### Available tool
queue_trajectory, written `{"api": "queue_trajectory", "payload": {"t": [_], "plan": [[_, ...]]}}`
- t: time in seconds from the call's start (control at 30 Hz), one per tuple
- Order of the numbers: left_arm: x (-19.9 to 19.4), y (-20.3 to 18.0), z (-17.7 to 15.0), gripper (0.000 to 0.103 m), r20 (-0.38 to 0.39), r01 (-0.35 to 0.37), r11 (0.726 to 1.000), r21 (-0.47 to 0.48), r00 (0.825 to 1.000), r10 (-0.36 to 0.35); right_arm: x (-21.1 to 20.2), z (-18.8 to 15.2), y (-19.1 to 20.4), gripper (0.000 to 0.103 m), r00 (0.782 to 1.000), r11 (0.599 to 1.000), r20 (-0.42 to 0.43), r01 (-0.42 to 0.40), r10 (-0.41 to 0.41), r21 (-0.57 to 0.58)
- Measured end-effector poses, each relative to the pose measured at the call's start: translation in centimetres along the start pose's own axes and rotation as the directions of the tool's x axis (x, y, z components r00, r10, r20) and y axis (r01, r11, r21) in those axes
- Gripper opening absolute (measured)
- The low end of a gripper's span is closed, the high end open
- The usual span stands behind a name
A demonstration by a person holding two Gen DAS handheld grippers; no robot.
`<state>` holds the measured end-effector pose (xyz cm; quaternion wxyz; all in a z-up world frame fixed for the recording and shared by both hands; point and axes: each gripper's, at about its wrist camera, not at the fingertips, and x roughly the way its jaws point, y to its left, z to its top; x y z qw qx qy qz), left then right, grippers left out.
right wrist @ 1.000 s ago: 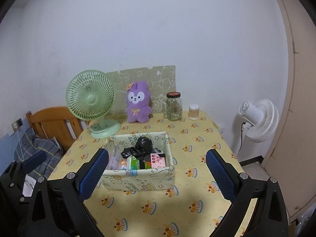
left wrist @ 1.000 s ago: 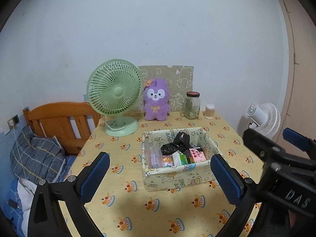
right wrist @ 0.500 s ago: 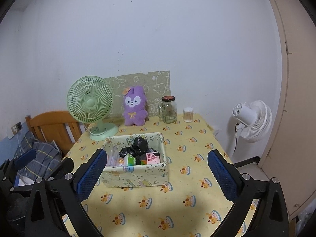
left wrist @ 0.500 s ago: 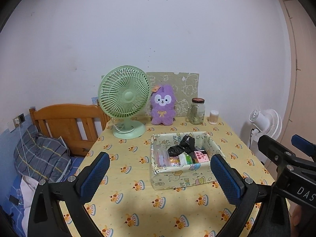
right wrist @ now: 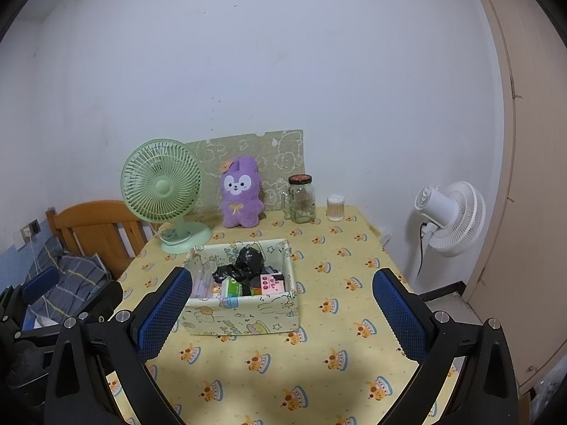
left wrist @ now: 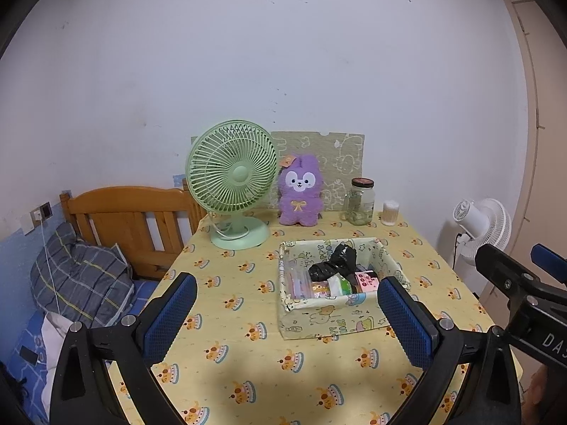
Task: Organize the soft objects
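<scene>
A patterned fabric box [left wrist: 329, 313] [right wrist: 244, 315] stands mid-table, holding a crumpled black bag [left wrist: 335, 264] [right wrist: 244, 262], a green pack and pink packets. A purple plush rabbit [left wrist: 300, 191] [right wrist: 241, 193] sits upright at the table's far edge against a board. My left gripper [left wrist: 287, 313] hangs open and empty above the near part of the table, well short of the box. My right gripper [right wrist: 281, 310] is likewise open and empty, to the right of the left one.
A green desk fan [left wrist: 232, 180] [right wrist: 163, 187] stands left of the rabbit. A glass jar [left wrist: 361, 200] [right wrist: 301, 198] and a small cotton-swab tub [right wrist: 335, 207] stand to its right. A wooden bed frame [left wrist: 131, 219] lies left of the table, a white floor fan [right wrist: 450, 216] to the right.
Both grippers have drawn back and risen away from the table, so the box and rabbit look smaller and farther. Both stayed open. Nothing on the table moved.
</scene>
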<state>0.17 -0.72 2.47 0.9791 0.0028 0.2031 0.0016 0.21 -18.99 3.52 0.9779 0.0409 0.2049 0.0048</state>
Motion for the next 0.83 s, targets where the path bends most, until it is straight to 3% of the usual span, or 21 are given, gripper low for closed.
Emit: {"api": "queue_trajectory", "payload": {"t": [0.83], "plan": [[0.16, 0.39, 0.11, 0.103, -0.008, -0.001, 1.000, -0.013, 1.000, 0.001, 0.11, -0.05, -0.03, 0.103, 1.000, 1.000, -0.010, 0.012, -0.012, -0.003]]}}
